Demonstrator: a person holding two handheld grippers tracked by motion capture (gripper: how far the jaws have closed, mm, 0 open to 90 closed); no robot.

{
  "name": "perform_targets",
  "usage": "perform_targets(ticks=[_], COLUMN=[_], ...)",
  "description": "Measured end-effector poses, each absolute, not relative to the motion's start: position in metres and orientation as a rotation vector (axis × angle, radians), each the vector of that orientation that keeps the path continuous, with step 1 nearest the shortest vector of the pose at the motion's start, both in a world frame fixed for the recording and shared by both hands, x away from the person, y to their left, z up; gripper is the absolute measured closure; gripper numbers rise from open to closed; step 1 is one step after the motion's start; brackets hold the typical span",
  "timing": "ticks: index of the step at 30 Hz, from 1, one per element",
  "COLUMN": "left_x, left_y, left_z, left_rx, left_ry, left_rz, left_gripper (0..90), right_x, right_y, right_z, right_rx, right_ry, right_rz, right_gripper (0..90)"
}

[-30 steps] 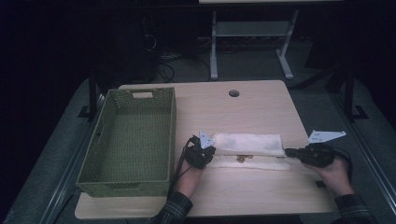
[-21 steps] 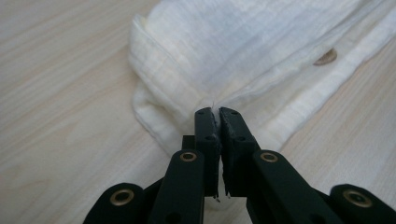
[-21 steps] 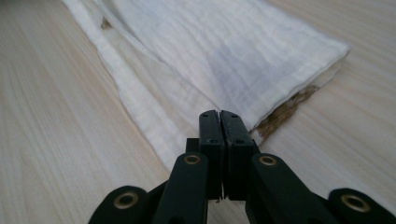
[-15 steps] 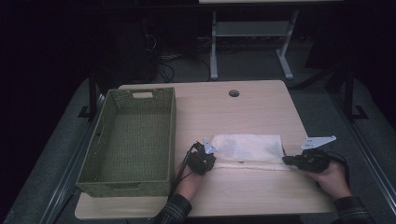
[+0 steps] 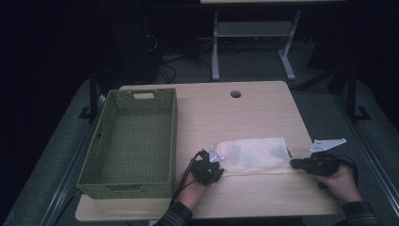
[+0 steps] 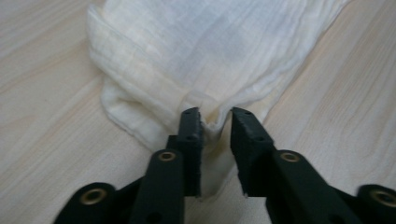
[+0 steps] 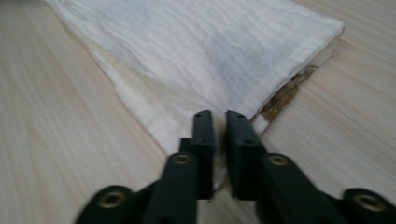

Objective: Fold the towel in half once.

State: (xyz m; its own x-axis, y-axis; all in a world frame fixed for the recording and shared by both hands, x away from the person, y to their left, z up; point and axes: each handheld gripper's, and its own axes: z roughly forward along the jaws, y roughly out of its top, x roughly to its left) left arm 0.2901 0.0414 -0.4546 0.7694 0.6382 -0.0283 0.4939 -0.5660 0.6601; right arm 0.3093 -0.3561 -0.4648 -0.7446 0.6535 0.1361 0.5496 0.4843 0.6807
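The folded cloth (image 5: 256, 155) is lying flat on the desk (image 5: 244, 113), stretched between the two grippers, with its long axis running from one hand to the other. The left hand-held gripper (image 5: 217, 162) is sitting at one short end, so the cloth extends straight ahead of its jaws; the right hand-held gripper (image 5: 295, 164) is sitting at the opposite end, facing back toward the left one. Neither hand is nearer: each is right at its own corner.

In the left gripper view, the left hand-held gripper (image 6: 215, 119) is standing slightly spread, with a small pucker of the cloth (image 6: 210, 51) lying in the gap and touching one jaw, no longer squeezed. In the right gripper view, the right hand-held gripper (image 7: 218, 119) is parted by a narrow slit over the corner of the cloth (image 7: 205, 51), with fabric lying under and between the jaws but not being pressed. Both pairs of jaws have just been opening.

Compared with a second ago, the cloth is lying wider and flatter, its near fold having been brought over so one neat rectangle shows, where earlier a narrow strip lay along the near edge. The green basket (image 5: 131, 141) is standing well off to the side of the left hand-held gripper, unchanged.
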Motion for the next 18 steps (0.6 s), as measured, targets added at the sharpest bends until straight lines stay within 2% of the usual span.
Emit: perform_targets(ticks=[4,9,13,18], left_x=[0.290,0.295,0.318,0.348], left_y=[0.044,0.044,0.044,0.042], left_z=[-0.440,-0.430,-0.425,-0.425], left_rx=[2.235,2.201,2.187,2.154], left_ry=[0.830,0.812,0.829,0.893], left_rz=[0.298,0.330,0.390,0.426], left_gripper=[63.7,67.7,70.6,67.0], right_x=[0.307,0.310,0.321,0.341], right_y=[-0.364,-0.364,-0.353,-0.345], right_z=[-0.457,-0.446,-0.448,-0.448], right_rx=[1.053,1.026,1.014,1.019], right_ry=[2.558,2.499,2.522,2.479], right_rz=[1.163,1.262,1.215,1.195], right_gripper=[72.0,78.9,77.4,75.8])
